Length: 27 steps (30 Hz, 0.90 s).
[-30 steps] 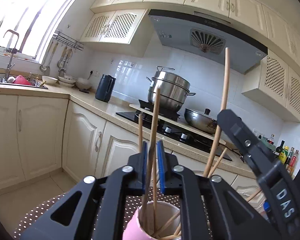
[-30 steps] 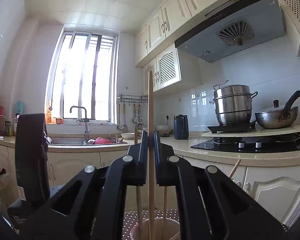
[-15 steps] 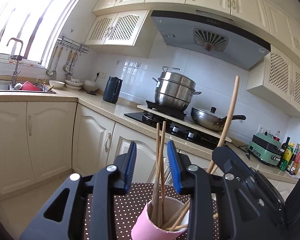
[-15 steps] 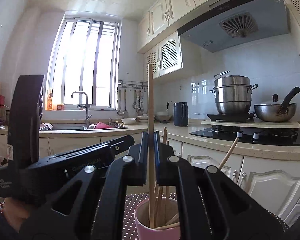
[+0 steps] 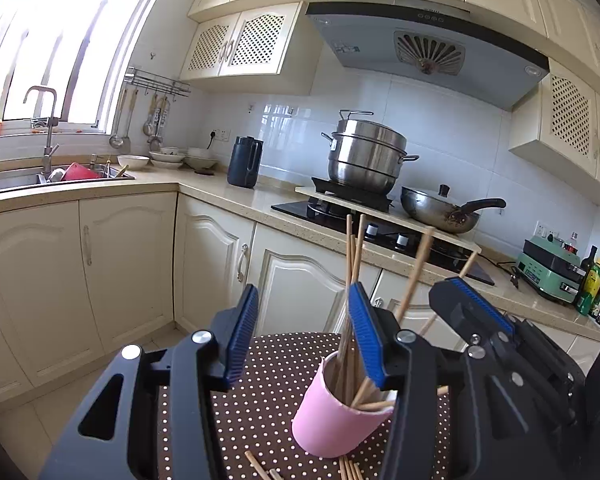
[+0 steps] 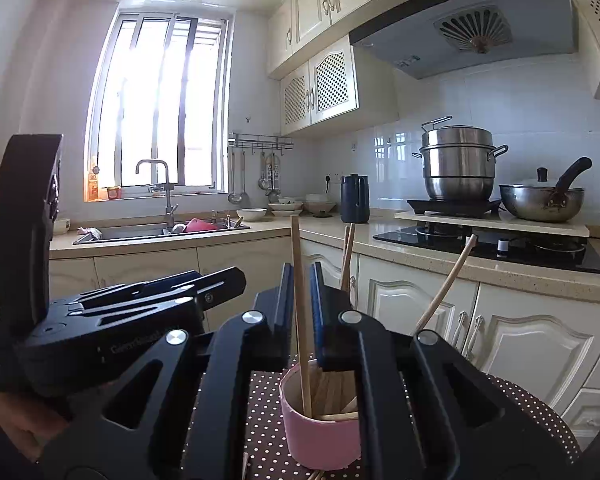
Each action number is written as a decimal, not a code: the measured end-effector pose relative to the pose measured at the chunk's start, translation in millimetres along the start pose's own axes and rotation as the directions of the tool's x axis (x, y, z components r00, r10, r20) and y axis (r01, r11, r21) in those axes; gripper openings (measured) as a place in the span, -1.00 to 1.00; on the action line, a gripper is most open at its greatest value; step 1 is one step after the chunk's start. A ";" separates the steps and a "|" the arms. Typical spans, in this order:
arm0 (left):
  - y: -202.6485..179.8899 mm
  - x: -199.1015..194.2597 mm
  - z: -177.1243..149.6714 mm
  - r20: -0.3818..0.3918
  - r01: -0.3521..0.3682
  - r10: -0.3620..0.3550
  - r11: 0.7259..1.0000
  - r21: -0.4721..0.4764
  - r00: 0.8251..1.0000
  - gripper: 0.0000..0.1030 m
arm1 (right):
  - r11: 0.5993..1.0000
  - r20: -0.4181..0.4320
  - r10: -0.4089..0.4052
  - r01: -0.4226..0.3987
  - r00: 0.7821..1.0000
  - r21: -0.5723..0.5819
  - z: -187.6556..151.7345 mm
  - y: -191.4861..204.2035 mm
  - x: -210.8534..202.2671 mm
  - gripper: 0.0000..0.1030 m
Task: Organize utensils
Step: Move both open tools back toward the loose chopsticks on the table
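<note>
Right wrist view: the right tool [image 6: 301,304] was nearly shut around one upright chopstick [image 6: 300,300], its lower end inside the pink cup [image 6: 320,432]. The left tool [image 5: 300,336], jaws opening and empty, sat just left of the cup on the dotted bench [image 5: 268,396].

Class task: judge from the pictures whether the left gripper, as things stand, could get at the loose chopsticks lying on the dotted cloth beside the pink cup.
Probably yes. The left gripper is opening with nothing between its fingers, and the loose chopsticks lie uncovered on the cloth below it. The pink cup crowds them, so it would need care.
</note>
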State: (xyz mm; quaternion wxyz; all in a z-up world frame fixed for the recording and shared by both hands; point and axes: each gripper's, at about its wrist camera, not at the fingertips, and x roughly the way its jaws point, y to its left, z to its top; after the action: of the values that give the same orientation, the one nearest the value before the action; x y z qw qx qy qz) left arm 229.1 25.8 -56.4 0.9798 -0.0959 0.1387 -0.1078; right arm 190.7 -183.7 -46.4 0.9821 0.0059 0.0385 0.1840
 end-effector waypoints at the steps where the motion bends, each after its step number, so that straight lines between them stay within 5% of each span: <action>1: -0.9 -3.8 0.5 0.003 -0.006 0.006 1.000 0.003 1.000 -0.09 | 1.000 0.001 0.001 -0.001 1.000 0.002 1.3 1.2 -2.1 -0.82; 7: -4.2 -31.0 5.9 0.025 -0.016 0.015 1.000 0.018 1.000 -0.04 | 1.000 0.015 -0.003 0.003 1.000 -0.006 10.5 10.9 -20.7 -0.80; 11: -7.2 -49.4 8.9 0.035 -0.009 0.008 1.000 0.017 0.999 0.01 | 1.000 0.032 -0.014 0.015 0.999 -0.011 16.3 14.4 -37.0 -0.50; 16: -11.7 -74.3 9.8 0.051 -0.015 0.014 1.000 0.025 0.999 0.05 | 1.000 0.052 -0.018 0.019 0.999 -0.017 23.8 19.7 -59.2 -0.47; 19: -14.5 -87.6 5.9 0.051 -0.032 0.030 0.999 0.028 0.998 0.08 | 1.000 0.064 -0.025 0.026 0.998 -0.011 24.7 22.1 -73.1 -0.16; 27: -22.7 -108.9 -18.1 0.016 -0.058 0.058 0.997 0.052 0.998 0.11 | 0.998 0.056 -0.057 0.058 0.997 -0.017 15.9 27.6 -102.6 -0.12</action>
State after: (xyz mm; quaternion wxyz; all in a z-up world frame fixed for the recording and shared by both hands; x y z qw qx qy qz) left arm 117.4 27.1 -41.2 0.9856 -0.0670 0.1314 -0.0821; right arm 86.7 -195.1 -22.2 0.9877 0.0010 0.0098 0.1558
